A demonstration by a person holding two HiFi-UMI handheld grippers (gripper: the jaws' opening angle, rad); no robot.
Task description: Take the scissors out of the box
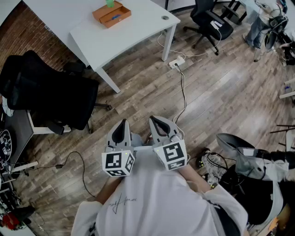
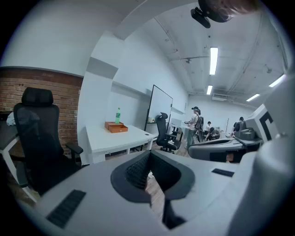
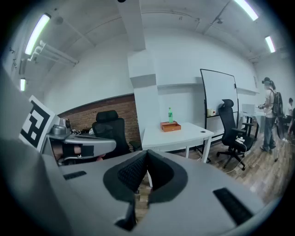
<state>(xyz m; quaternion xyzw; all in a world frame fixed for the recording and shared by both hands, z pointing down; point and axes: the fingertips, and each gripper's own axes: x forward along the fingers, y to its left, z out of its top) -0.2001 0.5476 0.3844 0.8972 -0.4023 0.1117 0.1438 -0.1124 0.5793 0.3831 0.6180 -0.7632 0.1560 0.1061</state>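
Both tools are tucked in close to the person's chest, side by side and pointing forward and a little down. The left hand-held gripper (image 1: 122, 124) has its jaws together, the dark pads meeting at the tip with nothing between them, as its own view (image 2: 148, 156) shows. The right hand-held gripper (image 1: 154, 120) is likewise closed and empty (image 3: 146, 154).

Beyond the tips there is only bare wooden floor (image 1: 152, 87), with a black office chair (image 1: 50, 92) off to the left.

The box (image 1: 112, 14) sits well apart from both grippers, on the white counter (image 1: 133, 32) at the far side of that stretch of floor. In the head view it lies ahead and somewhat to the left. The left gripper view has it (image 2: 116, 127) a little left of the jaw line, the right gripper view (image 3: 170, 126) a little right of it. A green bottle (image 1: 109, 2) stands just behind the box.

The box's long side runs roughly crosswise to the line of approach. A small blue thing (image 1: 115, 17) lies inside along that side. I judge it to be the scissors, though it is too small to be sure.

The left hand-held gripper looks marginally nearer, but neither can reach from here. The person must first walk up to the counter.
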